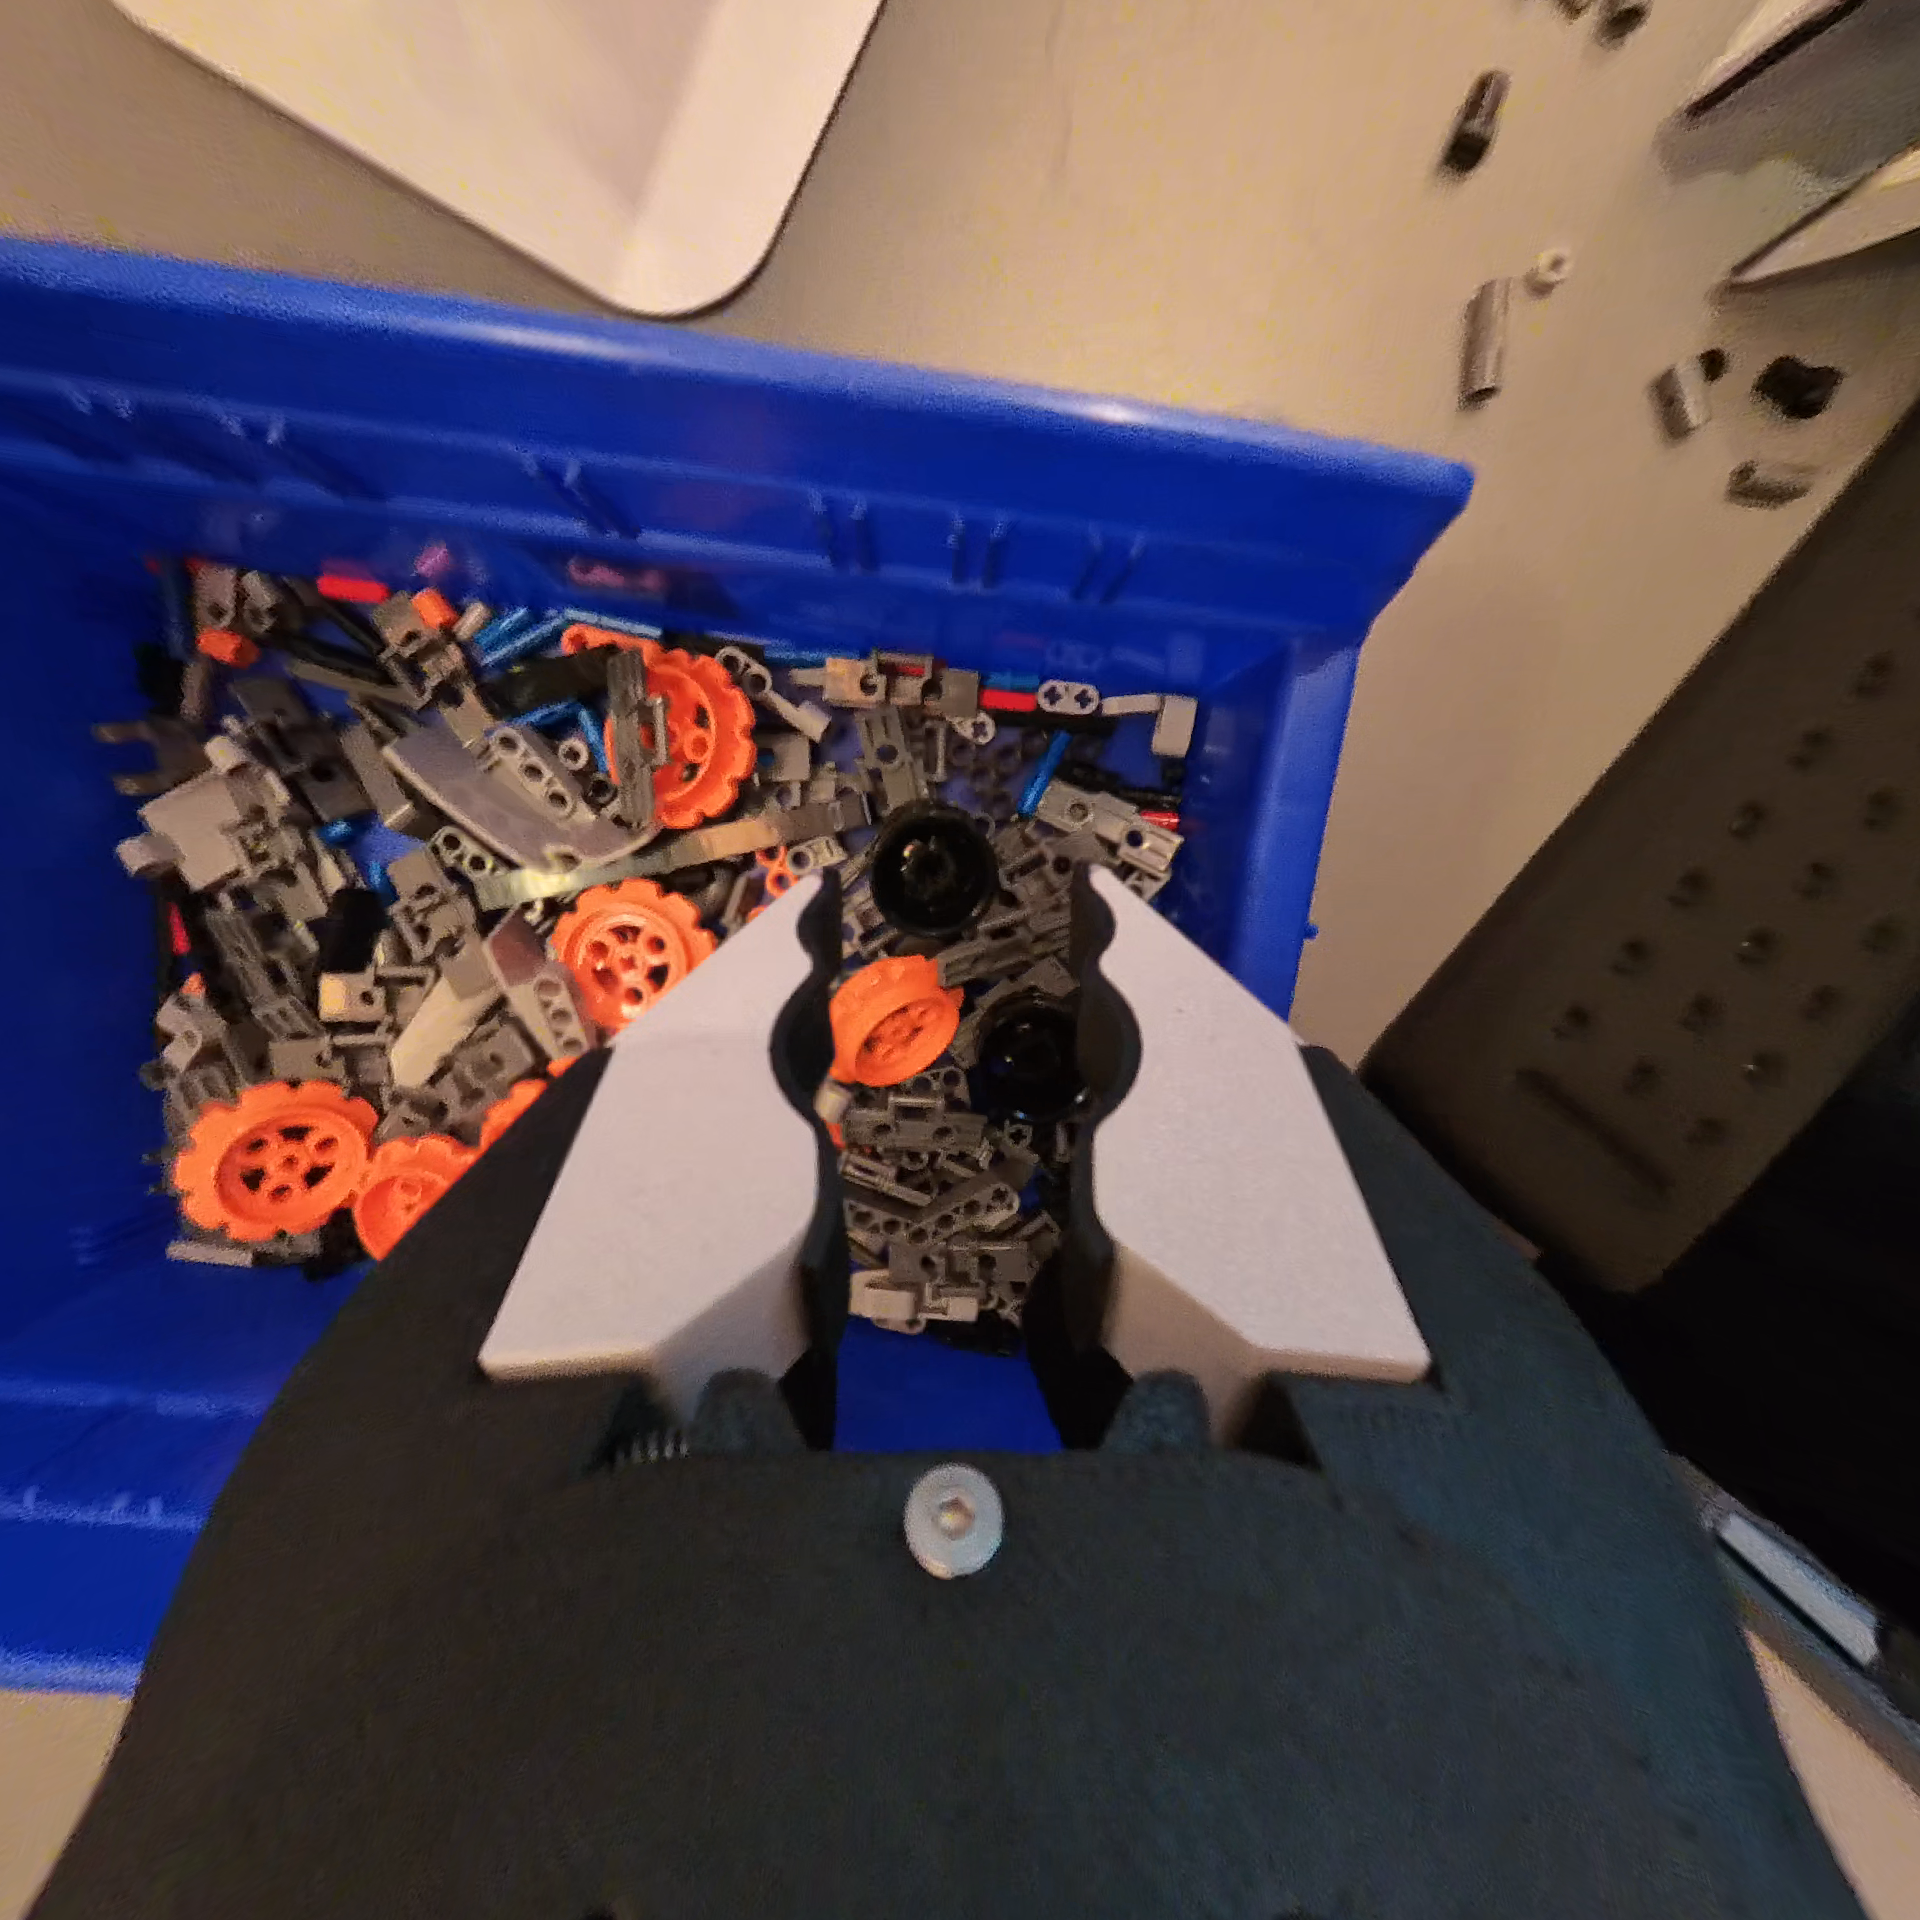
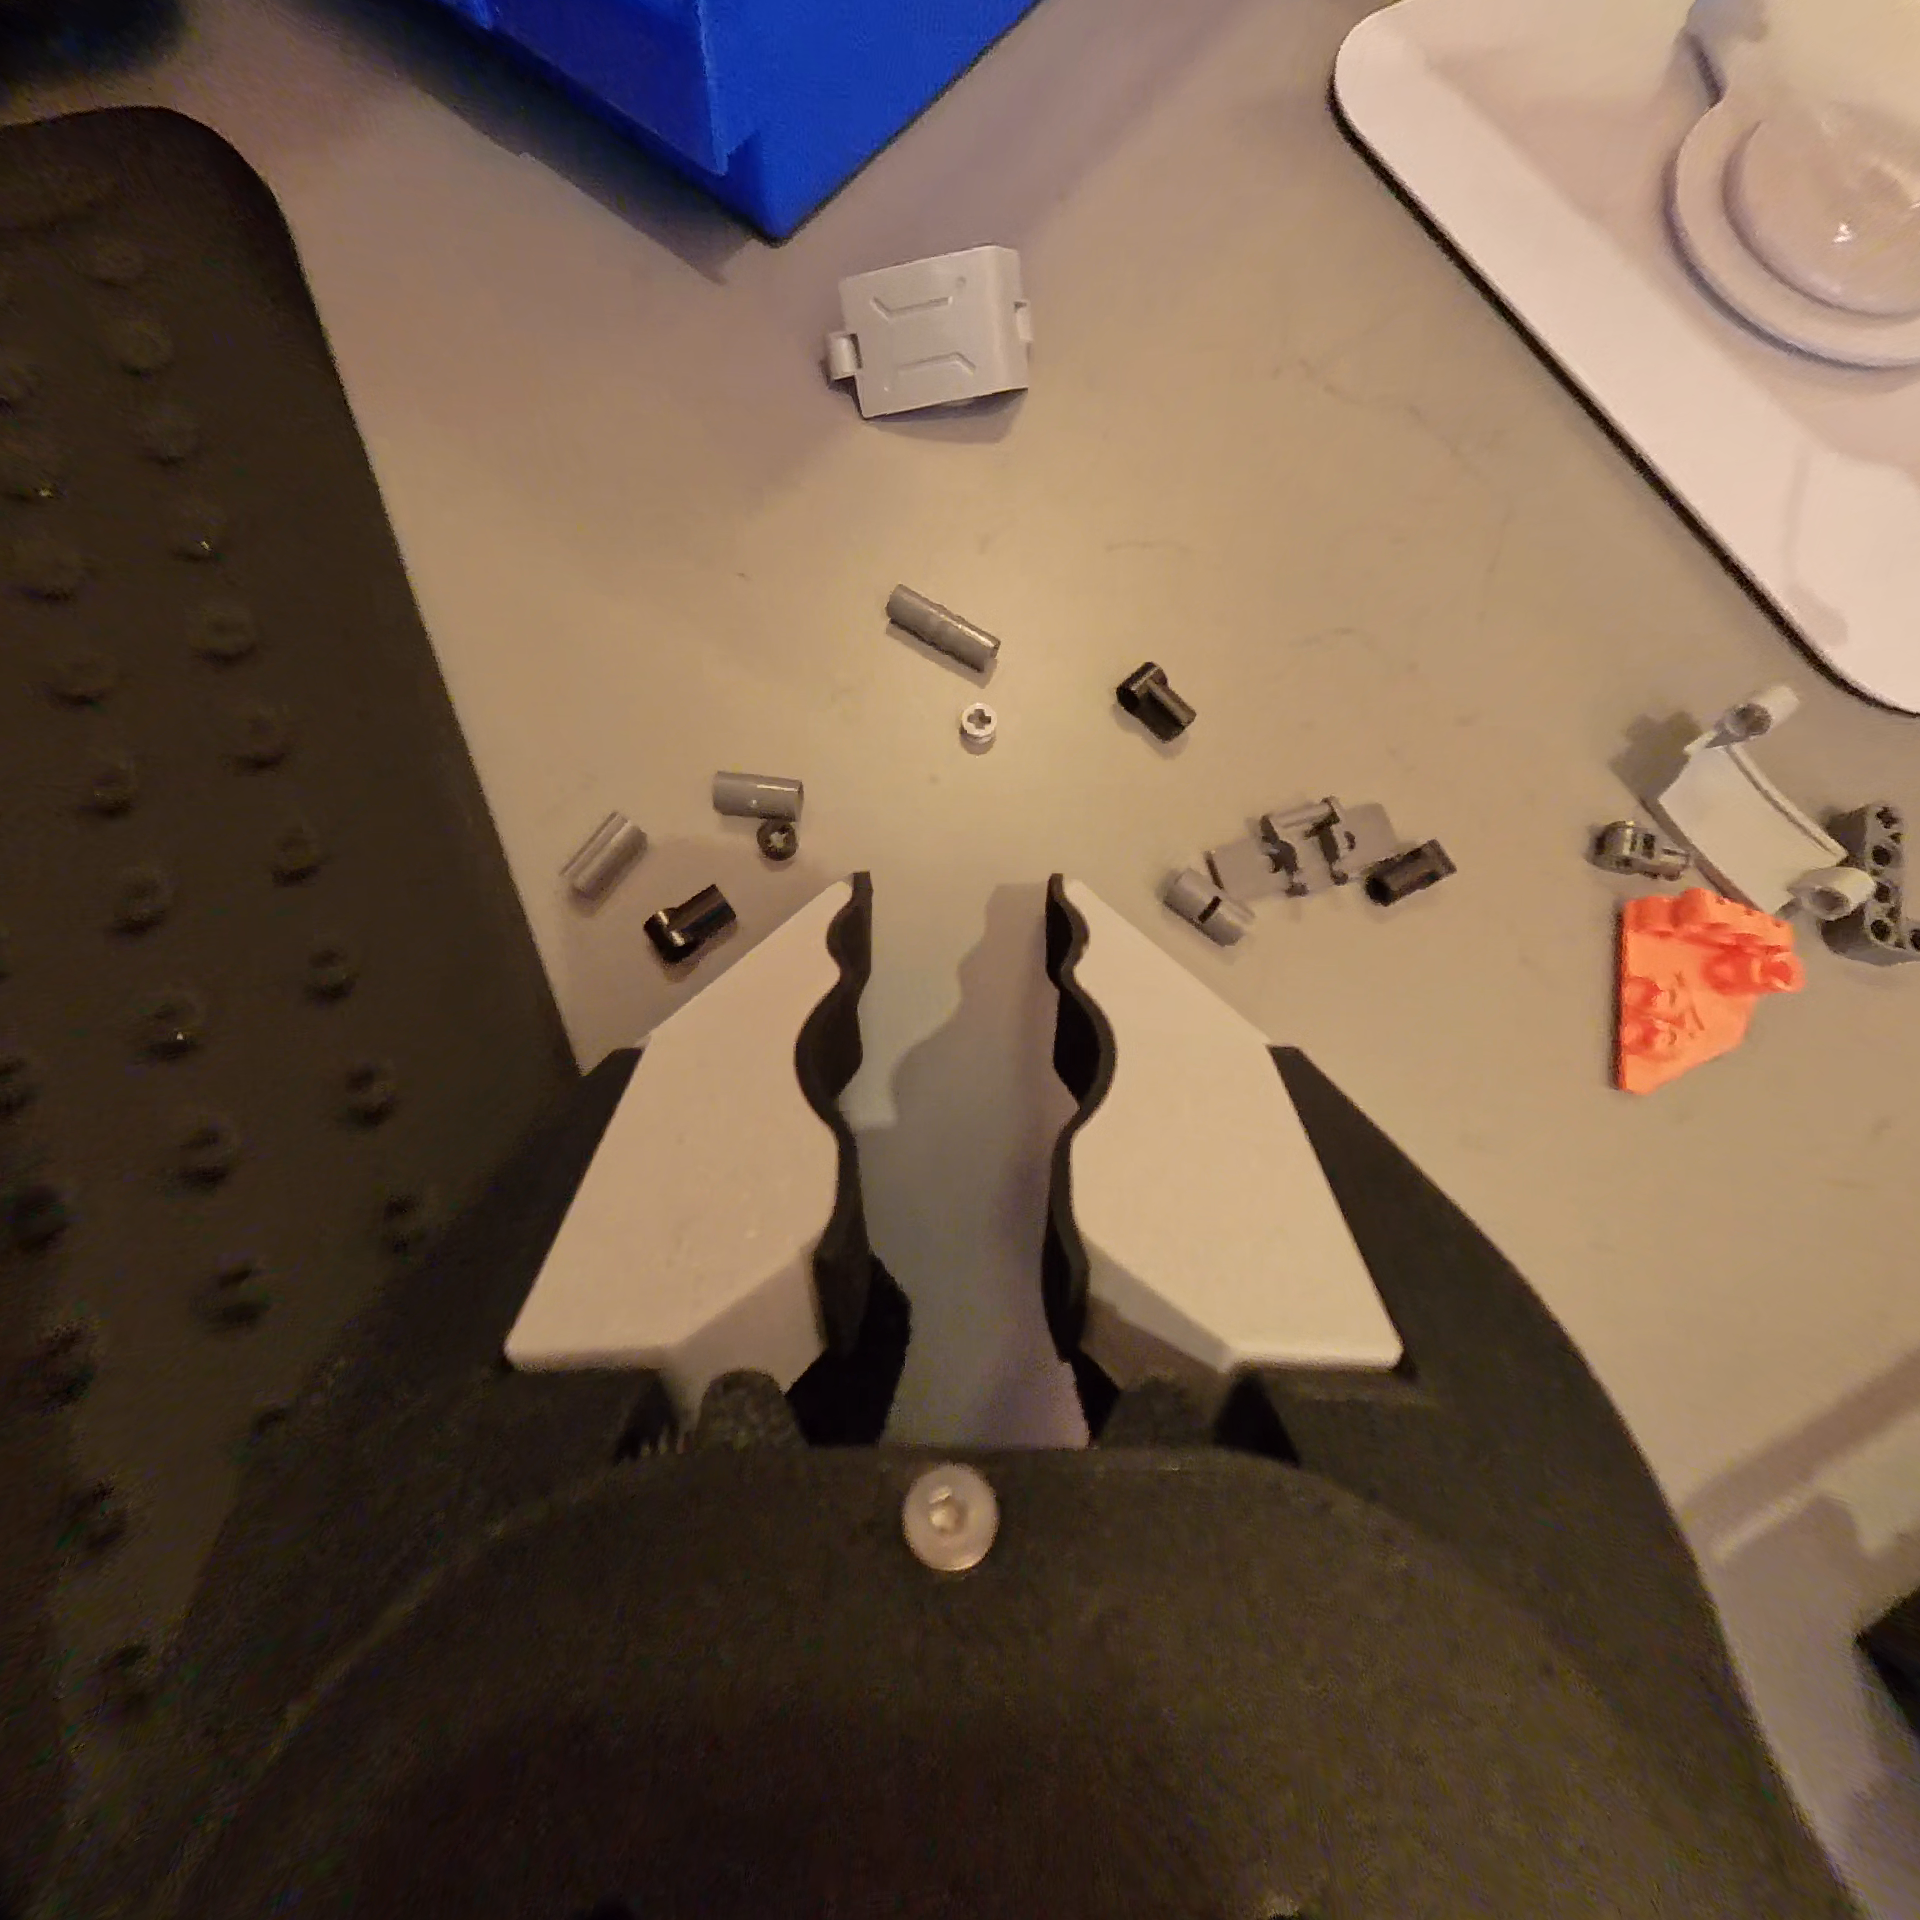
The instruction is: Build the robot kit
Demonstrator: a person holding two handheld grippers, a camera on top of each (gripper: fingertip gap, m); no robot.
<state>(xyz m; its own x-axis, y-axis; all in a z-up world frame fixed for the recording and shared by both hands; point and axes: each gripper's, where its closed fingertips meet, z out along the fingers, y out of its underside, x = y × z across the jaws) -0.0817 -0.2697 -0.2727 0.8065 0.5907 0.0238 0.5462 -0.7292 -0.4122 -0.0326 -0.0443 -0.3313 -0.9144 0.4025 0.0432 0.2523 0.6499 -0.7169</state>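
My left gripper [image 1: 954, 883] is open and empty, held above a blue bin [image 1: 727, 436] full of grey, black and orange building-toy parts. Between its fingers I see an orange wheel [image 1: 894, 1023] and two black wheels [image 1: 930, 868] lying in the pile. My right gripper [image 2: 956, 883] is open and empty, low over the grey table. Small loose parts lie just ahead of it: a grey pin [image 2: 940, 629], a small grey bush [image 2: 979, 724], a black connector [image 2: 1155, 701] and another black connector [image 2: 688, 921] by its left finger.
A grey panel piece [image 2: 935, 332] lies beyond the small parts, near the bin's corner [image 2: 769, 94]. A white tray [image 2: 1621, 312] holding a clear dome stands at the right. An orange plate [image 2: 1694, 997] and grey parts lie at the right. A black studded mat [image 2: 156, 727] is at the left. From my right tips it is roughly 4 cm to the small grey bush [image 2: 979, 724]; from my left, 20 cm. Between my right fingertips and the black connector [image 2: 1155, 701] there is roughly 4 cm. My left tips are about 20 cm from the grey pin [image 2: 940, 629], my right tips only 6 cm.
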